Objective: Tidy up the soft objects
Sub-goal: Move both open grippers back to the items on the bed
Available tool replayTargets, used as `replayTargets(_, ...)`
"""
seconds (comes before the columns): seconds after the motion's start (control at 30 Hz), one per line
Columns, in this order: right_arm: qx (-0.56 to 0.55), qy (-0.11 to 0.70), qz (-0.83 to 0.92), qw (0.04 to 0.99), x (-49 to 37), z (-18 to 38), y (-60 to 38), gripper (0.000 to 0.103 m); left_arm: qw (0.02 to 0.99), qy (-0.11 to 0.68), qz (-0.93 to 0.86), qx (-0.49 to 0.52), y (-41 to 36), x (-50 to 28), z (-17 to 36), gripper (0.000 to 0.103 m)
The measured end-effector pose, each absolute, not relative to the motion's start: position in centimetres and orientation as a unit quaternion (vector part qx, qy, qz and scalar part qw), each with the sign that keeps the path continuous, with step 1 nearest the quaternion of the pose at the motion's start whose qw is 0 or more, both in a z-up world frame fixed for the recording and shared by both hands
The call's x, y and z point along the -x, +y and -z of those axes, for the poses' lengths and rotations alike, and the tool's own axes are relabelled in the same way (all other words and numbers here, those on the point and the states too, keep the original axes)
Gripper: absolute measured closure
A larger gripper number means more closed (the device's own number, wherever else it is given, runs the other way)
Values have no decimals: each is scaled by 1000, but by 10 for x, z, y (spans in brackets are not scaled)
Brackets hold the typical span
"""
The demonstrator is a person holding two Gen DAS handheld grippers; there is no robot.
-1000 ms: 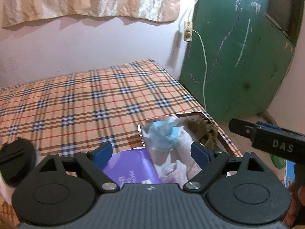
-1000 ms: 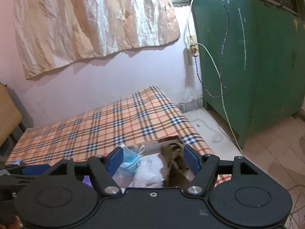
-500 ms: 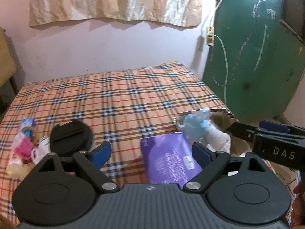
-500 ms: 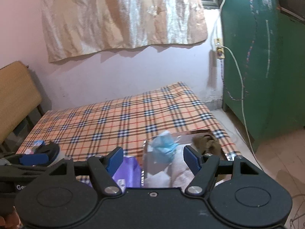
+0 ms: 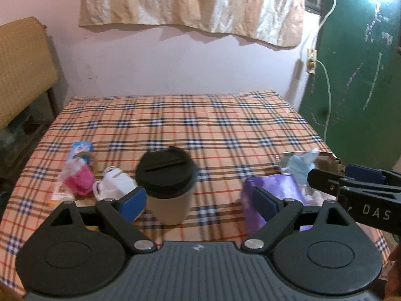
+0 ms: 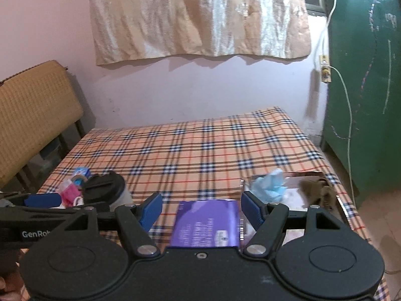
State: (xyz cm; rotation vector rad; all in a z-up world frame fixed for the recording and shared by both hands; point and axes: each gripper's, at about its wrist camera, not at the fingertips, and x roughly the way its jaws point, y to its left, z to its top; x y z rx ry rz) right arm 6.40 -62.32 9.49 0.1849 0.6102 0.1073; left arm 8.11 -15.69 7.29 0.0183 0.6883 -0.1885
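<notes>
On the near right of the plaid bed [image 5: 200, 123] sits a shiny tray [image 6: 315, 175] holding a blue mask [image 6: 269, 185] and brown cloth [image 6: 317, 190]; the pink item [image 5: 76, 178] and white item [image 5: 114, 183] lie near left; both the left gripper [image 5: 199, 200] and right gripper [image 6: 201, 209] hover with jaws apart, holding nothing; probably the left must next reach a loose soft item.

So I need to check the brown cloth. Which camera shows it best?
The right wrist view: the brown cloth lies in plain sight in the tray. In the left wrist view only a scrap shows behind the right gripper.
</notes>
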Motion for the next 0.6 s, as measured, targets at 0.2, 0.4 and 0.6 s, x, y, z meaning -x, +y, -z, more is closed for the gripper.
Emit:
replayTargets(0.2,-82,302,-73,947,-67,-98,-601,21,939,336,74,-4,-136,-77,-76,9)
replayTargets(0.4,-73,303,-88,946,-69,-100,-583,21,940,336,59,2,-120,-73,-77,9)
replayTargets(0.6,-65,306,-102,944,-72,-100,-567,21,941,335,46,9,-105,-70,-79,9)
